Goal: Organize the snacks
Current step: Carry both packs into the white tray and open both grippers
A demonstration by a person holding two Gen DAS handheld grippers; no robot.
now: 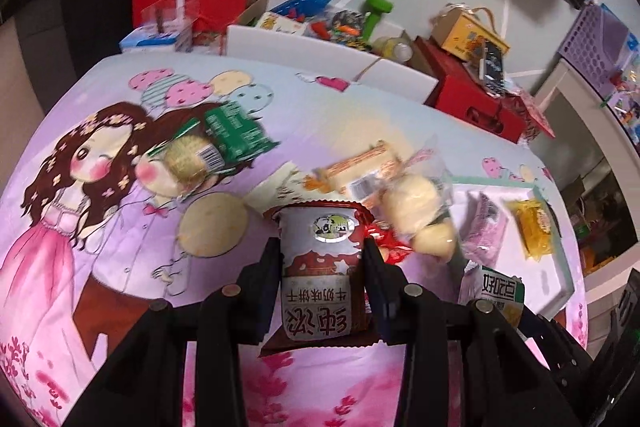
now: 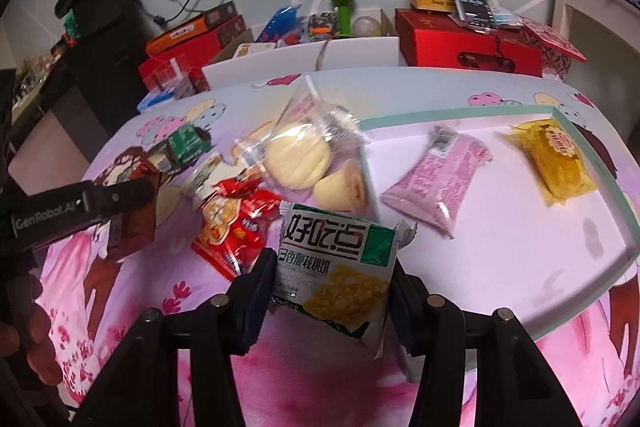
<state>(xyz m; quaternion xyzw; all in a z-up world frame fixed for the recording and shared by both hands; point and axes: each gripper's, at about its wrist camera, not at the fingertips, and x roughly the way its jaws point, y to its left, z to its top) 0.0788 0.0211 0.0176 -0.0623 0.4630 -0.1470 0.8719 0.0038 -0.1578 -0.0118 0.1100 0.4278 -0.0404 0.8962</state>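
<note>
Nearest in the left wrist view, the left gripper (image 1: pixel 322 269) pinches a brown and white biscuit packet (image 1: pixel 320 267) between its black fingers, lifted above the cartoon-print tablecloth (image 1: pixel 100 267); the packet's lower end is hidden behind the gripper frame. In the right wrist view, the right gripper (image 2: pixel 330 277) is clamped on a white and green walnut-cake packet (image 2: pixel 334 267), its bottom corner also out of sight. Just beyond lie a red packet (image 2: pixel 236 227) and clear-wrapped pale cakes (image 2: pixel 300 159), blurred and overlapping. To the right, a white tray (image 2: pixel 600 267) with a teal rim holds a pink packet (image 2: pixel 436 179) and a yellow packet (image 2: pixel 556 159), well apart. A green packet (image 1: pixel 232 131) lies far left. Boxes crowd the far edge, their labels unreadable
</note>
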